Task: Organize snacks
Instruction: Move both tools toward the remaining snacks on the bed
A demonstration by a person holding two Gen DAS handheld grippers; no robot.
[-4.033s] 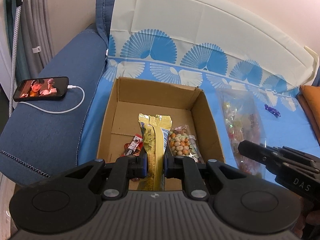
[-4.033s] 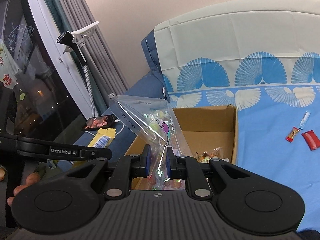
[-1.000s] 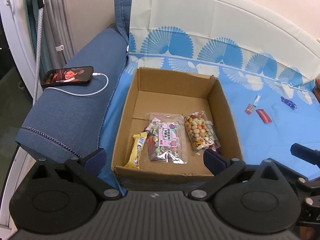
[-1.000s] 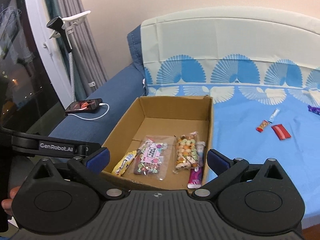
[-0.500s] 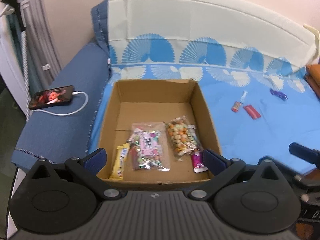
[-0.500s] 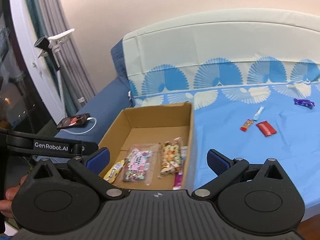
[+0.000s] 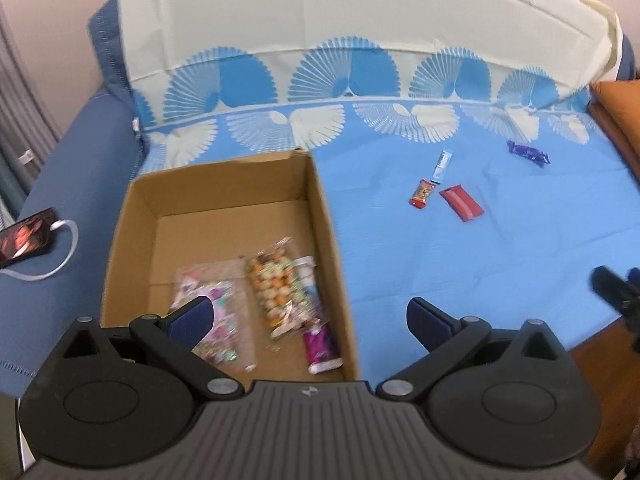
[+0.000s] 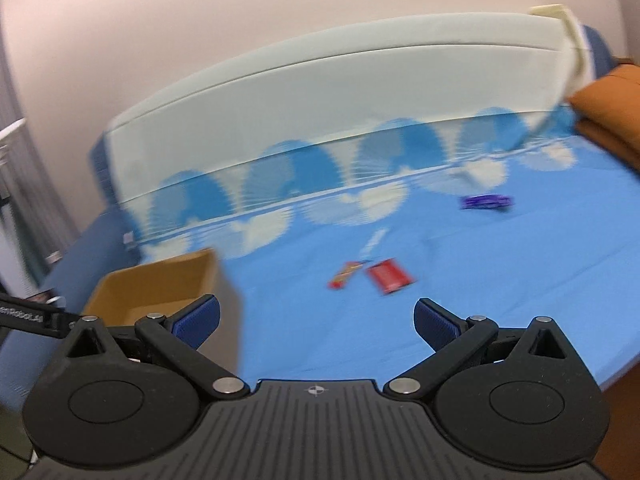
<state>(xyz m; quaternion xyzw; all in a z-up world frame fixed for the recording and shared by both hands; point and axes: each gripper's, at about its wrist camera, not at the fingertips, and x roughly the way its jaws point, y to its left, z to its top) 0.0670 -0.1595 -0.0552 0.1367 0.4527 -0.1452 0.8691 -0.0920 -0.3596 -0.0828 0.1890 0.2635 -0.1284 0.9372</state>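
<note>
An open cardboard box (image 7: 324, 216) (image 8: 156, 280) sits on the blue sofa cover. It holds a clear candy bag (image 7: 212, 320), a bag of mixed nuts (image 7: 276, 284) and a purple tube (image 7: 320, 344). On the cover to its right lie a small orange snack bar (image 7: 422, 193) (image 8: 346, 274), a red packet (image 7: 461, 203) (image 8: 390, 276), a thin white-blue stick (image 7: 441, 165) and a purple bar (image 7: 528, 153) (image 8: 486, 201). My left gripper (image 7: 310, 316) is open and empty above the box's near right corner. My right gripper (image 8: 316, 318) is open and empty, facing the loose snacks.
A phone (image 7: 24, 238) with a white cable lies on the sofa's left armrest. An orange cushion (image 7: 620, 120) (image 8: 612, 108) sits at the far right. The sofa's front edge and wooden floor (image 7: 600, 360) show at lower right. The right gripper's tip (image 7: 616, 288) shows in the left view.
Both grippers let go of their snacks, a yellow packet and the clear candy bag, into the box and opened. Both have since swung right, toward the loose snacks on the cover.
</note>
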